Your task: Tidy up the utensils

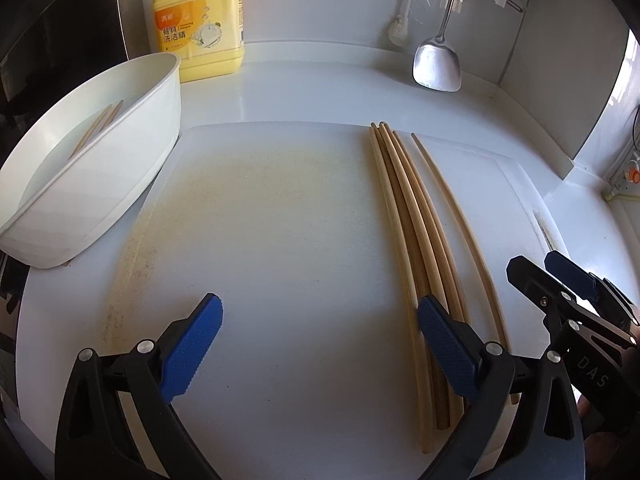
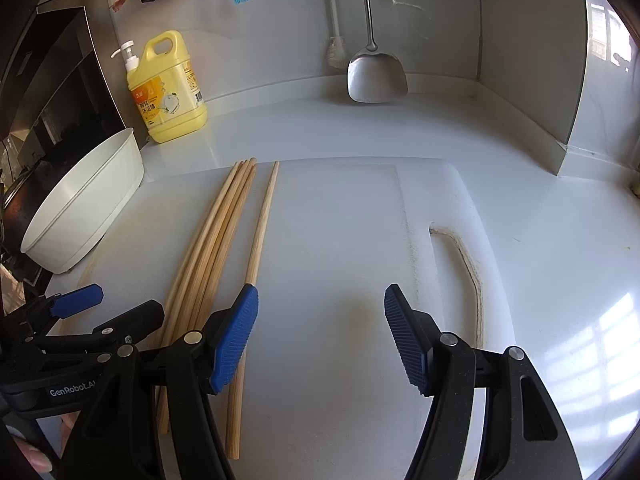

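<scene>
Several wooden chopsticks (image 1: 408,220) lie bunched lengthwise on a white cutting board (image 1: 272,208), and a single chopstick (image 1: 452,208) lies just to their right. My left gripper (image 1: 320,304) stands open over bare board, its right finger above the bundle's near ends. In the right wrist view the bundle (image 2: 216,240) and the single chopstick (image 2: 260,240) lie left of centre. My right gripper (image 2: 320,292) is open with nothing between its pads, its left finger over the single chopstick. A white tub (image 1: 100,168) at the left holds two chopsticks (image 1: 98,126).
A yellow detergent bottle (image 1: 200,20) stands at the back wall behind the tub (image 2: 88,208). A metal spatula (image 2: 376,76) hangs against the wall, its blade down at the counter. The other gripper (image 1: 536,264) shows at the right edge. The board's handle slot (image 2: 468,272) is on the right.
</scene>
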The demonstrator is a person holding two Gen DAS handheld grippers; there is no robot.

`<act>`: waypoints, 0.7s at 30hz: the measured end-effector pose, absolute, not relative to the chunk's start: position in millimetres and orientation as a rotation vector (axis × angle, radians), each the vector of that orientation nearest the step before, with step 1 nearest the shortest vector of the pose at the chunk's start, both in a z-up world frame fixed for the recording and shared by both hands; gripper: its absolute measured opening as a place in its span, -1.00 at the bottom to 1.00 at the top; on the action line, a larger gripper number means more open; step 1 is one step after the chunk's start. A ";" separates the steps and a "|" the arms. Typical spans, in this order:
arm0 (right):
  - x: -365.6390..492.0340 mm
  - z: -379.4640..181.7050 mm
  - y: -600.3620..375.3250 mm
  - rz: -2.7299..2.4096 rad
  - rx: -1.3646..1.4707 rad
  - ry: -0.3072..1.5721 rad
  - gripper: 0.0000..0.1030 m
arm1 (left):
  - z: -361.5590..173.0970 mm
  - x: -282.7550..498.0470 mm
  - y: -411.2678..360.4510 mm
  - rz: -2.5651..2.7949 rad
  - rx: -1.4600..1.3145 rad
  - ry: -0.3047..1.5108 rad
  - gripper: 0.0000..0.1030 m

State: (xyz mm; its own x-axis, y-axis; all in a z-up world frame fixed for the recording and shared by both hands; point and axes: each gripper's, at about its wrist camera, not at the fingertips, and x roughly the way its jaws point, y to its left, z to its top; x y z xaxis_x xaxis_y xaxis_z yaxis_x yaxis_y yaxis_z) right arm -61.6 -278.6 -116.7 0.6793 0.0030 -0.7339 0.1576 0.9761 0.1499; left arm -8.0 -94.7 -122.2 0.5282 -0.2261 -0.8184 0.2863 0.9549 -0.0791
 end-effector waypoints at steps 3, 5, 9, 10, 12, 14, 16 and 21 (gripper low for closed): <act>-60.8 -116.8 -278.1 -0.086 0.208 0.820 0.22 | -121.7 -5.0 -90.8 -0.284 0.059 0.966 0.87; -60.1 -116.7 -277.8 -0.086 0.205 0.821 0.22 | -121.7 -2.9 -88.7 -0.281 0.048 0.973 0.87; -59.4 -116.8 -278.1 -0.087 0.211 0.821 0.22 | -119.0 -2.8 -91.6 -0.300 0.036 0.967 0.87; -59.4 -117.2 -278.2 -0.087 0.213 0.821 0.22 | -118.9 -3.1 -93.5 -0.309 0.037 0.967 0.87; -59.0 -117.7 -278.0 -0.088 0.210 0.824 0.22 | -120.9 -3.8 -98.1 -0.313 0.054 0.973 0.87; -59.2 -118.1 -278.3 -0.089 0.212 0.823 0.22 | -122.3 -5.6 -101.8 -0.306 0.091 0.966 0.87; -59.6 -118.2 -279.1 -0.091 0.213 0.822 0.22 | -122.2 -7.0 -99.0 -0.300 0.098 0.958 0.87; -59.7 -118.2 -278.9 -0.092 0.214 0.820 0.22 | -118.3 -4.0 -81.6 -0.241 0.081 0.945 0.87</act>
State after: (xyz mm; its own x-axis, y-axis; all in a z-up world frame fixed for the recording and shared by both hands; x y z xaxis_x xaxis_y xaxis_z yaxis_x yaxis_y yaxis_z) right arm -59.7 -278.9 -118.2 0.6797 0.0009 -0.7335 0.1640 0.9745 0.1532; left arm -4.0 -81.6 -118.3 0.5612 -0.1694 -0.8102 0.2401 0.9701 -0.0365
